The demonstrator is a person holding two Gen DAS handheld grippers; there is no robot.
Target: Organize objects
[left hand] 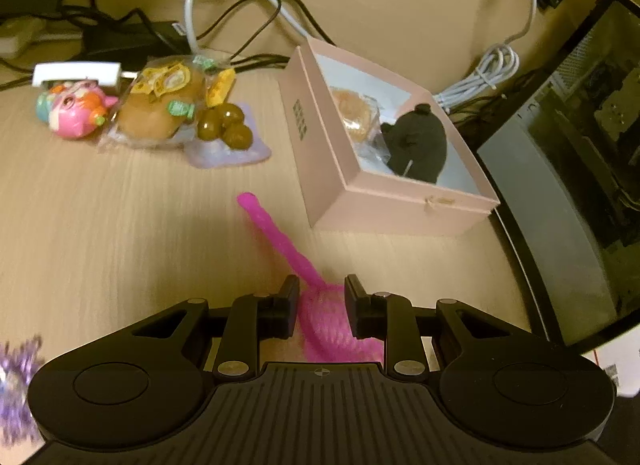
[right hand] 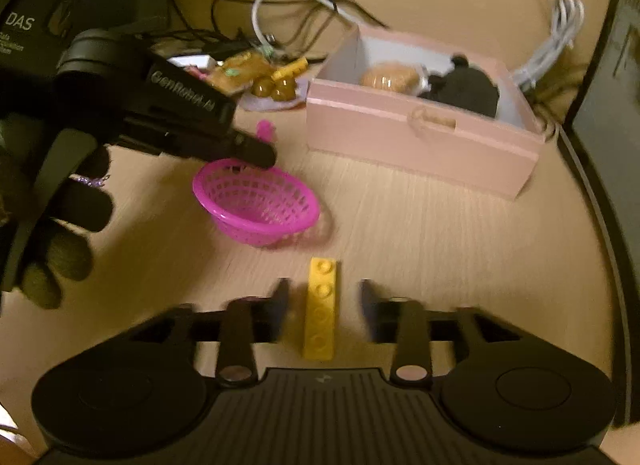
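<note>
My left gripper is shut on the rim of a pink mesh basket; its long handle sticks out ahead over the table. In the right wrist view a gloved hand holds that left gripper on the pink basket, which rests on the wooden table. My right gripper stands open, and a yellow toy brick lies flat on the table between its fingers, touching neither. An open pink box beyond holds a wrapped bun and a black plush toy.
Left of the box lie a pink toy, a wrapped bread packet, brown balls on a purple sheet and a yellow piece. Cables run along the back. A dark computer case stands at the right edge.
</note>
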